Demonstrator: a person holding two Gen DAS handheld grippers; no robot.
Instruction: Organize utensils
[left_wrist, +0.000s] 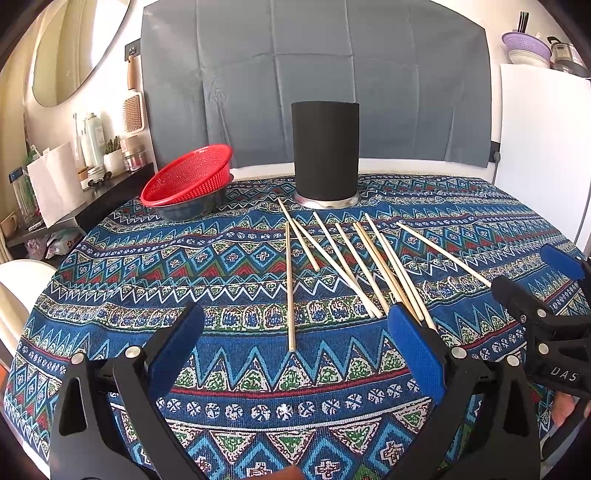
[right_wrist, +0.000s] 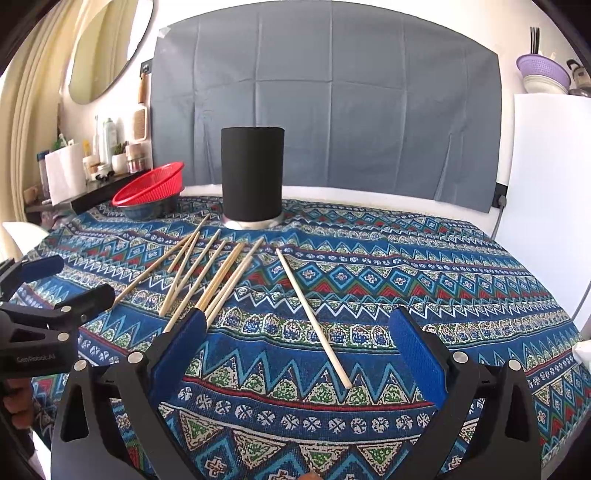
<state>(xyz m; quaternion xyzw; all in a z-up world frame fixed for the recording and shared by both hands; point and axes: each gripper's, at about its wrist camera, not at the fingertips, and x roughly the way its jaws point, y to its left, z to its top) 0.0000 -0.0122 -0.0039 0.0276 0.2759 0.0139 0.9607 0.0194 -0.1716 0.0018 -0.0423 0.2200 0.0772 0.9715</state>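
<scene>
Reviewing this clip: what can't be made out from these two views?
- Inside of the black holder: both views sit below its rim, so its contents are hidden.
- Dark bowl: the red basket on it covers its inside.
- Near ends of several chopsticks: hidden behind a left hand-held gripper finger in the left wrist view.

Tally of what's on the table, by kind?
Wooden chopsticks: 8 (some overlap, so possibly one more)
Black holder: 1
Red basket: 1
Dark bowl under the basket: 1
Total: 11
</scene>
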